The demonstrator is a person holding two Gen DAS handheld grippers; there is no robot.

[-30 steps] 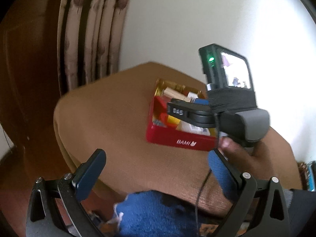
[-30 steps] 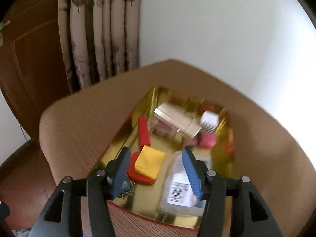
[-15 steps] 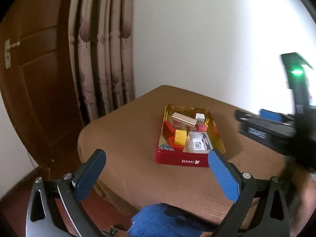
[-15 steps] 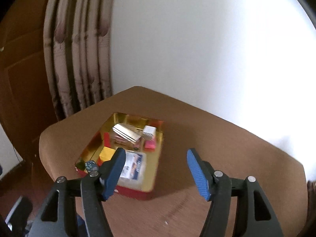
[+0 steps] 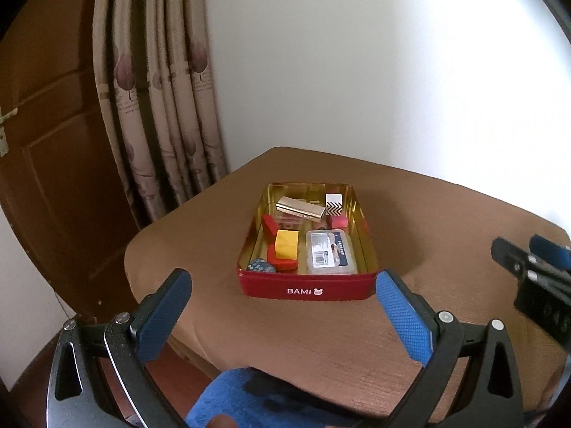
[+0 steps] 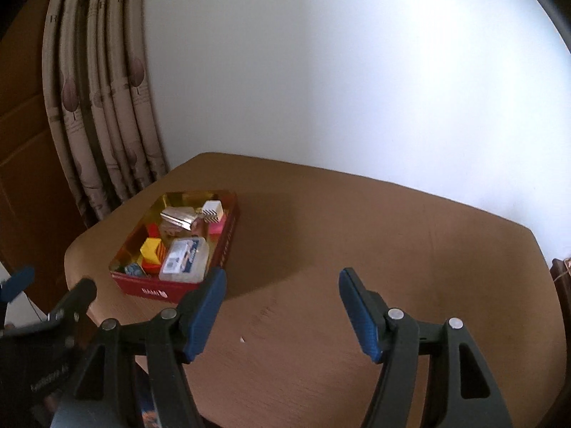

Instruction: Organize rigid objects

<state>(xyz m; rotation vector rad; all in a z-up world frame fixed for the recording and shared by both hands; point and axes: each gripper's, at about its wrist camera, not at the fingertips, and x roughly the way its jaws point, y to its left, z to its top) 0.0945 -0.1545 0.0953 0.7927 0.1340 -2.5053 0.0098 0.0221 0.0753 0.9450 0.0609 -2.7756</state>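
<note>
Judging from how things lie, we think the sorting is at its end or close to it: the small items all sit inside the red tin (image 5: pixel 307 287), and we see nothing loose on the table (image 6: pixel 357 249) except a tiny white speck. The left gripper (image 5: pixel 282 315) hovers at the near edge of the table with its jaws spread wide and nothing between them; the right gripper (image 6: pixel 282 312) hangs over the bare middle of the table, also spread and empty. The tin stands toward the far left part of the table, near the curtain (image 5: pixel 160 107). Inside it we see a clear case (image 5: pixel 330 253) at the near right, a yellow block (image 5: pixel 286 244) on red pieces at the near left, a gold box (image 5: pixel 301 208) and a zigzag-patterned cube (image 5: pixel 333 205) at the far end, and a pink block (image 5: pixel 337 220) between. If a next move is needed, we guess it is only a check or a lid, but no lid is in view. Nothing stands between the grippers and the tin; a blue cloth (image 5: pixel 249 399) lies below the left gripper, and a door (image 5: pixel 46 178) is at the far left.
</note>
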